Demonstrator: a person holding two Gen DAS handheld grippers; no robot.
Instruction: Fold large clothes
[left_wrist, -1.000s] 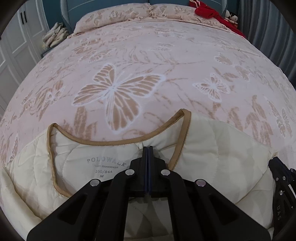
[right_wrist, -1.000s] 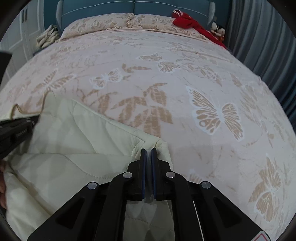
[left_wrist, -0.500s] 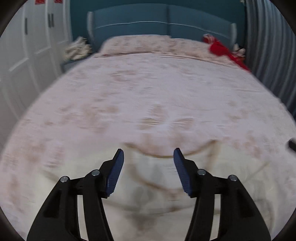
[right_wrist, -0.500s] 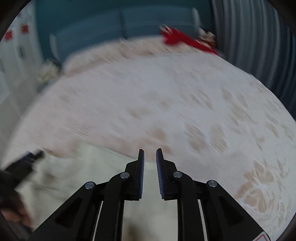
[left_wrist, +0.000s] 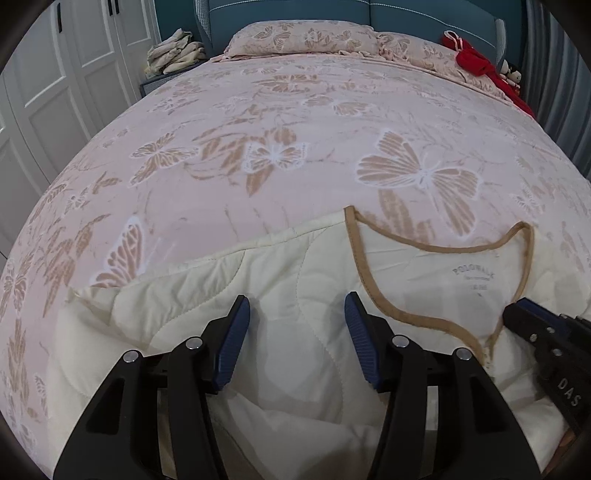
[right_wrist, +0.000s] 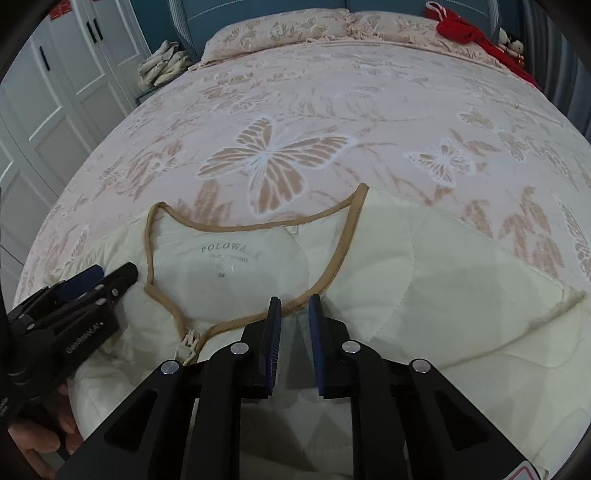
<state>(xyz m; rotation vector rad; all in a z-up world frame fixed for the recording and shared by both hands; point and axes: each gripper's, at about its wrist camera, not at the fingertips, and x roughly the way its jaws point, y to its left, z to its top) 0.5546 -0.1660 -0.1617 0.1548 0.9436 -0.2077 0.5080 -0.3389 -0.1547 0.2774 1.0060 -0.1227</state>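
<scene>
So the cream quilted jacket is lying at the near end of the bed, on top of the pink butterfly bedspread, collar side up with the tan-trimmed neckline facing the pillows. You can read the printed label inside the neck. The left gripper is spread wide over the jacket's left shoulder area, nothing between the pads. The right gripper is only parted a bit, sitting right at the neckline trim near the zipper pull, and it isn't pinching any fabric. There's a red garment up by the far right corner and a pile of folded laundry beside the headboard.
</scene>
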